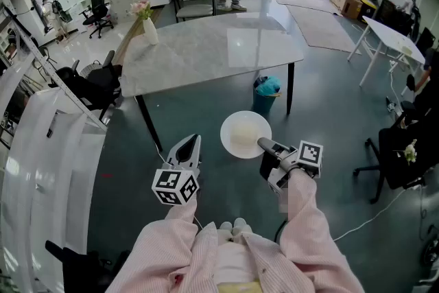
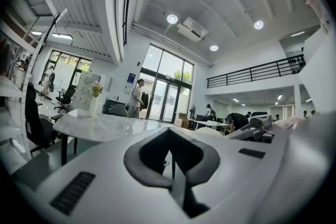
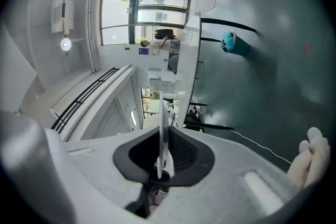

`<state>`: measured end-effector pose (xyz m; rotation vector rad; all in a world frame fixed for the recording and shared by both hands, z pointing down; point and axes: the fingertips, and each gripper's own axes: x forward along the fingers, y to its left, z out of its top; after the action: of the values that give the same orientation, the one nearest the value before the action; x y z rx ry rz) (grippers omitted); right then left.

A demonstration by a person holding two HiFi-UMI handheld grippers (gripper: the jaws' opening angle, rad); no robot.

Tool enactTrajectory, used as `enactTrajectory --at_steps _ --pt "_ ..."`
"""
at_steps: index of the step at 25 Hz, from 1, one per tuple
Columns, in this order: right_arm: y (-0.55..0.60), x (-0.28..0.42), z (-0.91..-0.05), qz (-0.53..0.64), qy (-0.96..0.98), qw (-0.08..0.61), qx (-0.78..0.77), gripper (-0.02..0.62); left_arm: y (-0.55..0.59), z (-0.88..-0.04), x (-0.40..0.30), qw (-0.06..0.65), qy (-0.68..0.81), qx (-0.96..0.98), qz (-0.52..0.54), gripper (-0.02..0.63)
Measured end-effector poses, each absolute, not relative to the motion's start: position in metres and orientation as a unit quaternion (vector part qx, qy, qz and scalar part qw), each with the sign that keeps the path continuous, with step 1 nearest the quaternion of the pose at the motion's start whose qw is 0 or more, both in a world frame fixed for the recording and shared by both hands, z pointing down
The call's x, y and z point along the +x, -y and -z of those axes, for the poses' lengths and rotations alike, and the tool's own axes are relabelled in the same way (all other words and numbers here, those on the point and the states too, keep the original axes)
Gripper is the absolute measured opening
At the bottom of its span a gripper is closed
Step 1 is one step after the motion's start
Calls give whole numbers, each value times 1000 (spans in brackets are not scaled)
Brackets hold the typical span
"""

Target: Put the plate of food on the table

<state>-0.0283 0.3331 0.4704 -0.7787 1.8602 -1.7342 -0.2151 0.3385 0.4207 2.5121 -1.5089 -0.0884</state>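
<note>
The left hand-held gripper (image 1: 192, 145) is closed on nothing and points level, just left of the plate. The plate (image 1: 241, 132) hangs in the air above the floor, short of the worktop's (image 1: 206, 51) near edge, toward its near right corner. What lies on it shows only as a pale patch. The right hand-held gripper (image 1: 263, 143) pinches the plate's rim on the right side. The plate looks stiff, smooth and breakable. A one-sided rim hold likely lets it tip, so the opposite rim is the place for a steadying second hold.
</note>
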Motion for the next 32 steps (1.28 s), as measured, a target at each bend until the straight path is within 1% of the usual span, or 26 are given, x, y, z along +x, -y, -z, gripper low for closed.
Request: enactTrajectory --at_steps 6,19,27,32 --pt "-334 -23 -475 636 -679 235 -281 28 -338 -425 -206 108 513 851 27 -5" --pt "-312 20 -479 641 -679 225 -278 28 -323 -424 -162 108 521 846 34 -5" --pt "-275 37 -482 644 -678 231 -270 28 -287 -425 -142 109 520 847 25 -5" --pt "-235 42 -491 645 -676 235 -267 28 -242 -434 -132 112 512 852 20 -5"
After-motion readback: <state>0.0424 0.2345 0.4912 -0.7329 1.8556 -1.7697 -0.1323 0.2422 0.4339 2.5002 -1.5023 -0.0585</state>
